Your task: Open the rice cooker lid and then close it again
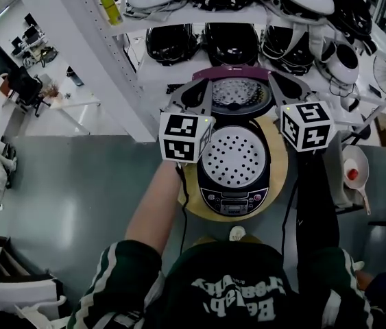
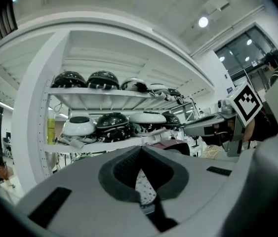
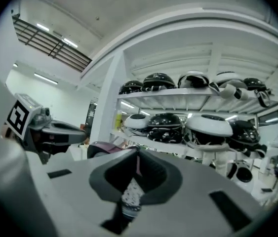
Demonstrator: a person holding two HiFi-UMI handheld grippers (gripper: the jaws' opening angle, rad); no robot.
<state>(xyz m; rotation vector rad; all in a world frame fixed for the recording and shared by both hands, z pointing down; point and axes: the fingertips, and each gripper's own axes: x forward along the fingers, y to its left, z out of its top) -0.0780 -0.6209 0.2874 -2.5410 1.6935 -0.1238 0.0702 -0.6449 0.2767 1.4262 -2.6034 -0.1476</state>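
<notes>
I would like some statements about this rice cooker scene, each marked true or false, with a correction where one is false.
1. The lid of the rice cooker stands open. True.
2. The rice cooker rests on a square metal tray. False: it rests on a round wooden top.
3. The left tool and the right tool both have their jaws together. True.
4. The shelves behind the rice cooker are bare. False: they hold many black and white cookers.
5. The left tool grips a bottle. False: nothing is held between its jaws.
</notes>
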